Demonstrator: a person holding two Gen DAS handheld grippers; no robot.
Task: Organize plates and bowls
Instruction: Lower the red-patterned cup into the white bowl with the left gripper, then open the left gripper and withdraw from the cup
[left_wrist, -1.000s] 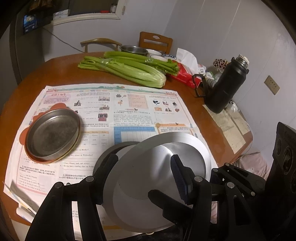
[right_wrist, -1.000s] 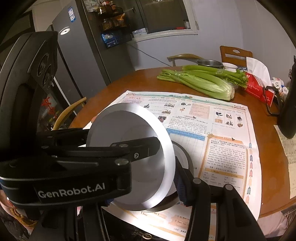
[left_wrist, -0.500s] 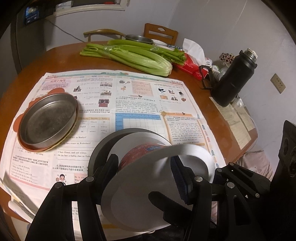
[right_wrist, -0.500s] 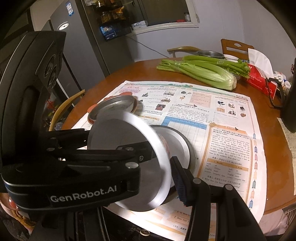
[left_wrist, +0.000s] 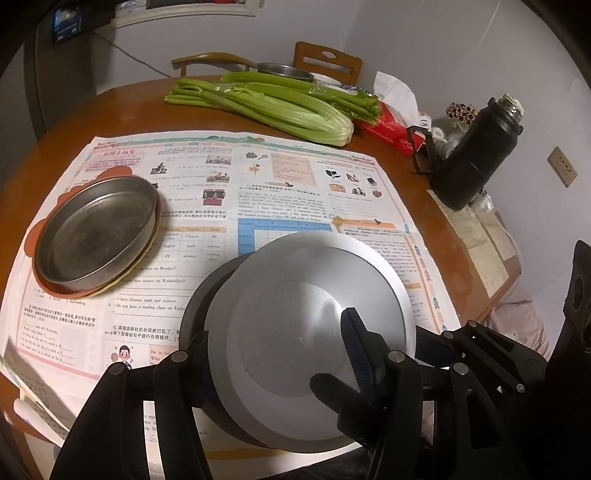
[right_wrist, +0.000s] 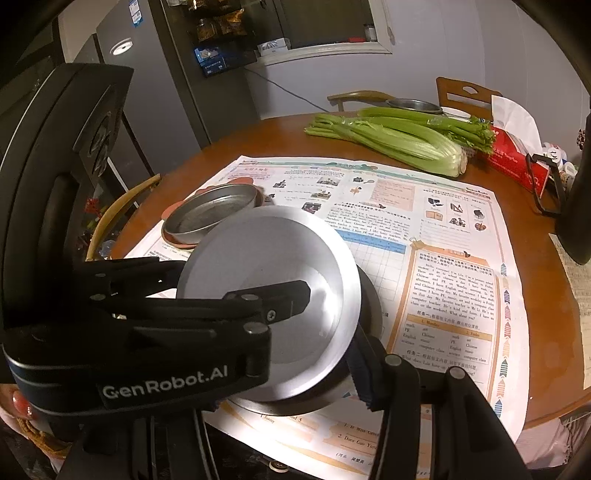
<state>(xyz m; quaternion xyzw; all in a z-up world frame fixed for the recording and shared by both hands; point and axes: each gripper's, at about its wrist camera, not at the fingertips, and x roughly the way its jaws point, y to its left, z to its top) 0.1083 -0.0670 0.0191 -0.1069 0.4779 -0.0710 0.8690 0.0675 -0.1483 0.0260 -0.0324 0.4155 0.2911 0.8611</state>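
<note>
Now silver bowl (left_wrist: 306, 332) upside-down between left tongs (left_wrist: 280, 354).

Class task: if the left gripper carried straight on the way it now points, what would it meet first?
Most likely the silver bowl, which sits directly between the left gripper fingers; depth beyond is unclear.

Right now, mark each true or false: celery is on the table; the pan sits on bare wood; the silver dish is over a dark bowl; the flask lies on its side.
1. Celery is on the table. True.
2. The pan sits on bare wood. False: it rests on an orange plate on the newspaper.
3. The silver dish is over a dark bowl. True.
4. The flask lies on its side. False: it stands upright.
</note>
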